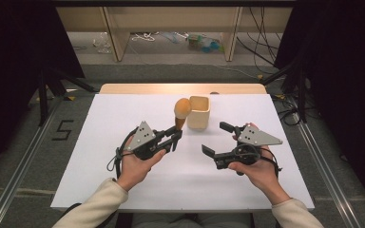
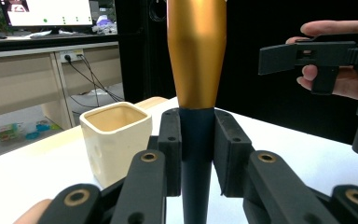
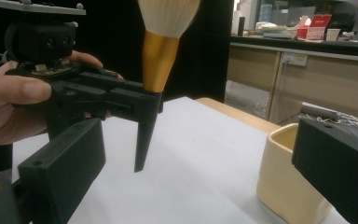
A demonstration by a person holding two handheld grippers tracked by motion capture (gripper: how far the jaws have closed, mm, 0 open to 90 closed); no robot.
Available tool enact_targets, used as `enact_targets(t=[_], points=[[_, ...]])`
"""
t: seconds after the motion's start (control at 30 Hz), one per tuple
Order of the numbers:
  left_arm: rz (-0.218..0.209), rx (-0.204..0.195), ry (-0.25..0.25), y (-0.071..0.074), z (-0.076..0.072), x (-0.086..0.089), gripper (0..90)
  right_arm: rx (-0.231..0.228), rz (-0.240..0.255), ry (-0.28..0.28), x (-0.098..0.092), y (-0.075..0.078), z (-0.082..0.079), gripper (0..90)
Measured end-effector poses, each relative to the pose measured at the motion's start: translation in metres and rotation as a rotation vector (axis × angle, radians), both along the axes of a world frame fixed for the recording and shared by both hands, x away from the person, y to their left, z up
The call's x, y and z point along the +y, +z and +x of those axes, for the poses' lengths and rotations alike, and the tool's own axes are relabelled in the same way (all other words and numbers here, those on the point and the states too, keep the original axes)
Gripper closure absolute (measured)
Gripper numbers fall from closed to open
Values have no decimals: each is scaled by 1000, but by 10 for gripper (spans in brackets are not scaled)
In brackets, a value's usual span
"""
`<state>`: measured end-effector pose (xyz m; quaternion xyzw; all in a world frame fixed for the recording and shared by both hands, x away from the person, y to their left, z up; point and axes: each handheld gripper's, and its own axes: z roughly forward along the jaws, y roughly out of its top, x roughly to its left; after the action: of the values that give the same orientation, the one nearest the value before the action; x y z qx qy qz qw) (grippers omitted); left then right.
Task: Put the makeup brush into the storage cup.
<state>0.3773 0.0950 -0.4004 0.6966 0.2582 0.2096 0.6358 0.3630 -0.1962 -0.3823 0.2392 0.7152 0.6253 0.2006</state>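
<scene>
White table (image 1: 123,185) lying under warm light, black curtains hanging at both sides. Left gripper (image 1: 175,138) clamping a brush (image 1: 181,114) by its dark tapered handle, holding it upright with bristles up and the handle tip hanging clear above the table. Brush standing just beside a cream cup (image 1: 199,112), apart from it. Right gripper (image 1: 217,140) hovering near, jaws spread wide, gripping nothing.

Grey floor (image 1: 24,142) with rails, black drapes (image 1: 14,42) at both sides, wooden shelving (image 1: 171,21) over tangled cables (image 1: 145,36).
</scene>
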Motion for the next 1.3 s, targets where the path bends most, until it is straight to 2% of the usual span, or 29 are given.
enact_targets(t=[0.03, 0.33, 0.83, 0.93, 0.97, 1.0, 1.03, 1.3], points=[[1, -2, -2, 0, 0, 0, 744, -18, 0, -5, 0, 0, 1, 37], [-7, -10, -22, -1, 1, -4, 744, -14, -12, 1, 0, 2, 4, 37], [-9, -16, -35, -2, 1, -9, 744, -29, 5, -5, 2, 5, 7, 37], [-11, -15, -42, -2, 1, -11, 744, -18, -4, 1, 2, 5, 7, 37], [-9, -14, -44, -2, 1, -11, 744, 1, 1, 12, 3, 5, 6, 38], [-8, -14, -48, -2, 1, -12, 744, -1, 4, 8, 3, 5, 6, 38], [-9, -13, -51, -3, 1, -12, 744, -31, 7, 3, 3, 5, 8, 38], [-13, -3, -79, -3, 0, -18, 744, -30, 7, 5, 3, 8, 9, 39]])
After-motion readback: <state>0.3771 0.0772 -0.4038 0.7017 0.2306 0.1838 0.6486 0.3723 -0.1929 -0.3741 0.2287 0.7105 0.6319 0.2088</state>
